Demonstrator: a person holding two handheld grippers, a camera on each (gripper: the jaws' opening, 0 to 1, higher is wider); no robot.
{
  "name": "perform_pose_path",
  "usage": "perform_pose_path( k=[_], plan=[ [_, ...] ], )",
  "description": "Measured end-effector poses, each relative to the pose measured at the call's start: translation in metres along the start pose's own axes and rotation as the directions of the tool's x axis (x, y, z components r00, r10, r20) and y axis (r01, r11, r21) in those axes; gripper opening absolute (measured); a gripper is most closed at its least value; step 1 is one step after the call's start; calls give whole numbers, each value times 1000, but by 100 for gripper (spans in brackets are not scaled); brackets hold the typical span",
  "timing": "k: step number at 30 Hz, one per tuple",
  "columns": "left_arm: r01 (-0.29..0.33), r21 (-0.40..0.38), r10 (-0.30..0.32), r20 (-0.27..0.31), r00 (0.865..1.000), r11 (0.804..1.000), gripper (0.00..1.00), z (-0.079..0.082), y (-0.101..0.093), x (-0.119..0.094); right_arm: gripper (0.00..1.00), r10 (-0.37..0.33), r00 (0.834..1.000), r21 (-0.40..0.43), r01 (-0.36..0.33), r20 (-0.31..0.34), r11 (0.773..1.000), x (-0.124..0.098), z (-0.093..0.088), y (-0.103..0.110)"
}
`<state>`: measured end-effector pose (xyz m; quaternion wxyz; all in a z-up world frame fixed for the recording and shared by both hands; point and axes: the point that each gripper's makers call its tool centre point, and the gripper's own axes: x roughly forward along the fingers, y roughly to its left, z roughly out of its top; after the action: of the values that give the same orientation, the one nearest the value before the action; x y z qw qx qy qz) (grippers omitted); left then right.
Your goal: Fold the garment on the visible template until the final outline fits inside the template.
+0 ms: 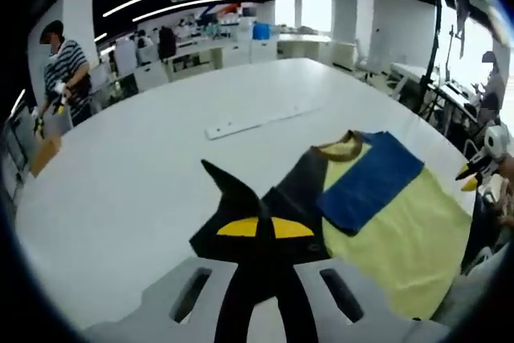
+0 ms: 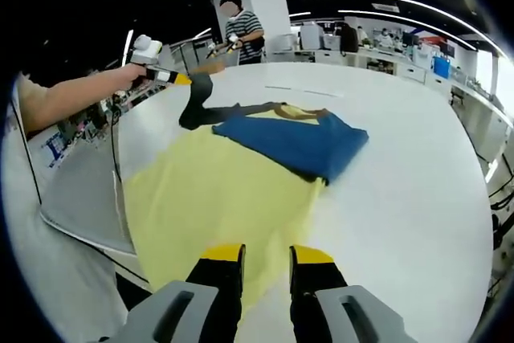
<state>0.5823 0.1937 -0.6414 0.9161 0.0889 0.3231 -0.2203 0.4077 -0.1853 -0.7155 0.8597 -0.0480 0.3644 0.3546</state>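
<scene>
A yellow garment [image 1: 401,234] lies flat on the white table [image 1: 144,166], with a brown collar [image 1: 344,147]. Its blue sleeve [image 1: 369,182] is folded across the chest. My left gripper [image 1: 265,227] is shut on the black sleeve [image 1: 241,190], which rises between the jaws. In the right gripper view the left gripper [image 2: 178,78] holds that black sleeve [image 2: 197,106] lifted at the garment's far corner. My right gripper [image 2: 266,256] hovers open over the near hem of the yellow garment [image 2: 209,190], beside the blue sleeve [image 2: 301,144]. It also appears as the right gripper [image 1: 472,176] at the table's edge.
A long white strip [image 1: 259,121] lies on the table beyond the garment. A person in a striped shirt [image 1: 66,70] stands at the far edge holding grippers. Desks and shelves line the room behind. A grey panel [image 2: 80,190] hangs beside the table edge.
</scene>
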Motion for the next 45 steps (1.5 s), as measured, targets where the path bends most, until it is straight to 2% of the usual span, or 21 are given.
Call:
perform_pose_path(
  k=[11, 18, 31, 37, 45],
  plan=[
    [85, 43, -85, -4, 996, 995, 0, 13, -51, 26, 18, 3, 1000, 11, -3, 0, 1000, 0, -4, -3],
    [127, 57, -127, -5, 992, 990, 0, 21, -77, 37, 18, 5, 1000, 21, -5, 1, 1000, 0, -8, -5],
    [209, 66, -210, 12, 978, 976, 0, 41, -127, 55, 18, 7, 1000, 33, -7, 6, 999, -1, -12, -7],
    [237, 68, -240, 29, 970, 969, 0, 53, -145, 60, 18, 3, 1000, 40, -3, 6, 999, -4, -15, -10],
    [273, 90, -276, 22, 961, 958, 0, 63, -171, 73, 18, -6, 1000, 48, 6, 6, 999, -8, -19, -16]
  ],
)
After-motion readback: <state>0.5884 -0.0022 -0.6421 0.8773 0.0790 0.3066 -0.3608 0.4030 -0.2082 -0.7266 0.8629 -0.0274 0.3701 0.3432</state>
